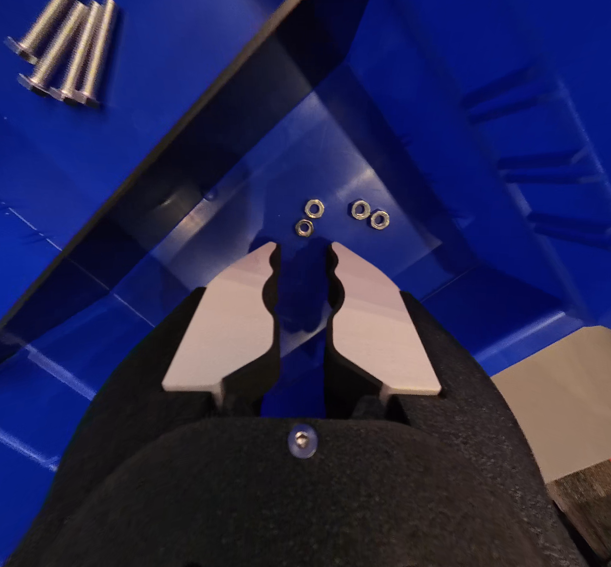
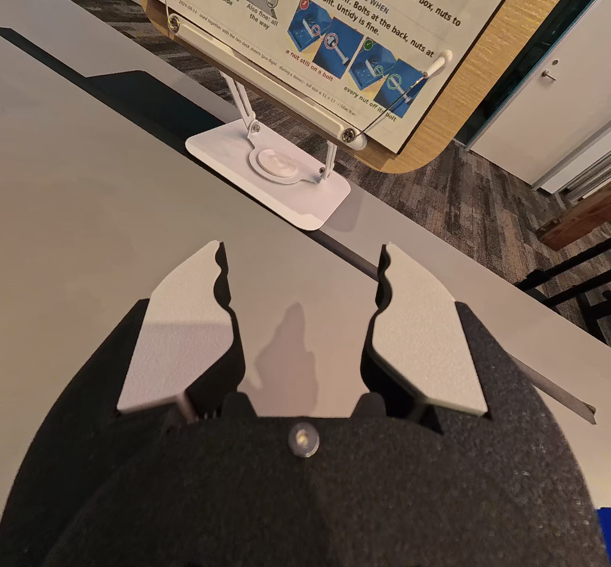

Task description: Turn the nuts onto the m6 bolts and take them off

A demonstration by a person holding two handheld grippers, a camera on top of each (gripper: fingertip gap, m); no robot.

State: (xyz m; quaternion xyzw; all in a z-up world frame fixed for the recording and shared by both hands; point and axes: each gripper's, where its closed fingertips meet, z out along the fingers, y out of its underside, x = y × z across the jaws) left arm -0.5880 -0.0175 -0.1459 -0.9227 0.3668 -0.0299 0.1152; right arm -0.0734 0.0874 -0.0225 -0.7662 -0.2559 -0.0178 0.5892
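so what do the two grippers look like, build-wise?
Same build: the left gripper and right gripper each have a rough black body, one silver screw at its centre, and two flat white fingers with wavy black inner edges. No cables or markings visible.

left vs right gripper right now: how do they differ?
The left gripper has its jaws a narrow gap apart; the right gripper is spread much wider. The left points into a blue bin, just short of four loose nuts, with four bolts beyond a divider; the right is over a bare grey table, facing a document stand. Both are open and empty.
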